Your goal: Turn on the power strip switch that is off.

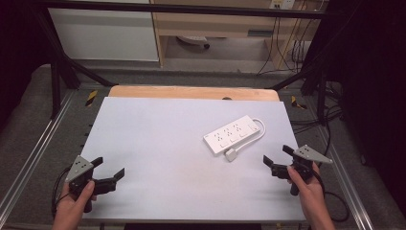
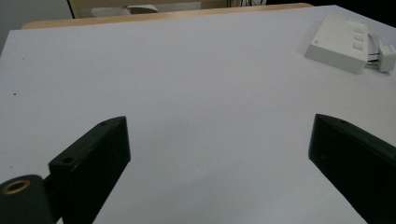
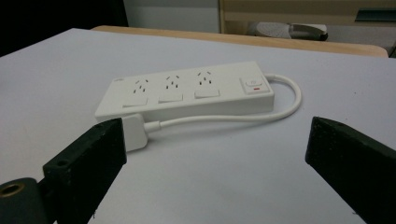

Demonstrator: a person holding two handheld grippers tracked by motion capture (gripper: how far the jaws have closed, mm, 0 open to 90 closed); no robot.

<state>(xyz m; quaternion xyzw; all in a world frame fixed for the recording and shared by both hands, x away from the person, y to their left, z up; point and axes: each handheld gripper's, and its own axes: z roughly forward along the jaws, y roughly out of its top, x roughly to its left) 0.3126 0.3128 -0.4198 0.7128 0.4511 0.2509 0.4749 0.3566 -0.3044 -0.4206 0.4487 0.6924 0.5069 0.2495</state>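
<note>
— High view first: what lies on the surface (image 1: 158,158)?

— A matte, pale grey sheet, smooth, with a wooden edge (image 1: 191,92) at the far side. On it rests a white plastic power strip (image 1: 231,134), a flat oblong with three sockets and a switch.

— And seen from the right gripper (image 1: 279,158)?

— Its black, blocky jaws are spread wide, holding nothing. The strip (image 3: 187,91) lies ahead between them; its round white cable (image 3: 285,105) loops back to a squarish plug (image 3: 135,133) just beyond the left jaw.

— The left gripper (image 1: 109,167)?

— Jaws spread too, empty. The strip (image 2: 338,42) sits far ahead, past the right jaw.
</note>
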